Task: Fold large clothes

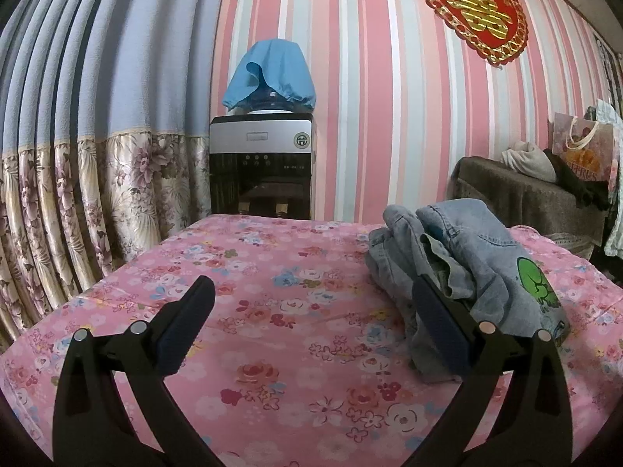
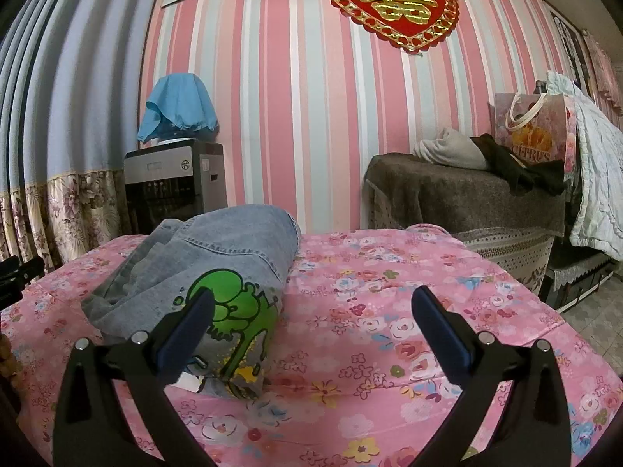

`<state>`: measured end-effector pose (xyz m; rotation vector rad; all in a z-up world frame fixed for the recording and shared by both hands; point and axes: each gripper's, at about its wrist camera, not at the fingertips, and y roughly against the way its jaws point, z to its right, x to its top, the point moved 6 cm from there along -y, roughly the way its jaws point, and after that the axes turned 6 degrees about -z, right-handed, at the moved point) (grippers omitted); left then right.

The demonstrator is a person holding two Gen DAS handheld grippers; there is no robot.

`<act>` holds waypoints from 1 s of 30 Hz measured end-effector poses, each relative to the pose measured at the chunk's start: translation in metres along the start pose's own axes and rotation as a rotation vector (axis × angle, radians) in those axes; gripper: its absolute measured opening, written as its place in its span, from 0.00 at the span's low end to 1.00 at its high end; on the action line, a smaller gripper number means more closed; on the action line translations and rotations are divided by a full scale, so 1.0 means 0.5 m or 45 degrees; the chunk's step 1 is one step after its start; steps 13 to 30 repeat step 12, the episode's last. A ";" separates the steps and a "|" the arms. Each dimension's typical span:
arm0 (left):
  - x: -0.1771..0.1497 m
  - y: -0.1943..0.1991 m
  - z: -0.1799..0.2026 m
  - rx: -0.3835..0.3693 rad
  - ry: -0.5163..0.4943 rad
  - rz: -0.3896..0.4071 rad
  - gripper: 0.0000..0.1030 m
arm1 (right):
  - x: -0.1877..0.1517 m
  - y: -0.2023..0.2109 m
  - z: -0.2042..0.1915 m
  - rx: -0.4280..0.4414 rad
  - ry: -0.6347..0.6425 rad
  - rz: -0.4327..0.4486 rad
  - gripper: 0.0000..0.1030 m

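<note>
A light blue denim garment (image 1: 463, 268) with a green cartoon print lies folded in a bundle on the pink floral table cover (image 1: 272, 311). In the left wrist view it sits right of centre, just behind the right finger. My left gripper (image 1: 311, 311) is open and empty, above the cover to the left of the bundle. In the right wrist view the denim bundle (image 2: 210, 268) lies left of centre, behind the left finger. My right gripper (image 2: 311, 319) is open and empty, to the right of the bundle above the cover (image 2: 389, 311).
A water dispenser (image 1: 261, 163) with a blue cloth on top stands behind the table by the curtain (image 1: 78, 155). A brown-covered cabinet (image 2: 467, 202) with clothes and a gift bag (image 2: 537, 136) stands at the right. The striped wall is behind.
</note>
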<state>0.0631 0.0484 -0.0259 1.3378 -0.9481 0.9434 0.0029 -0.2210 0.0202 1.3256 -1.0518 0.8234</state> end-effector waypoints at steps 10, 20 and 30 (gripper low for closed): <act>0.006 0.012 0.019 0.012 -0.063 0.033 0.97 | -0.001 0.000 0.003 -0.001 -0.004 0.001 0.98; 0.006 0.011 0.016 0.011 -0.050 0.027 0.97 | -0.002 0.001 0.004 -0.005 -0.007 0.000 0.98; 0.006 0.011 0.016 0.011 -0.050 0.027 0.97 | -0.002 0.001 0.004 -0.005 -0.007 0.000 0.98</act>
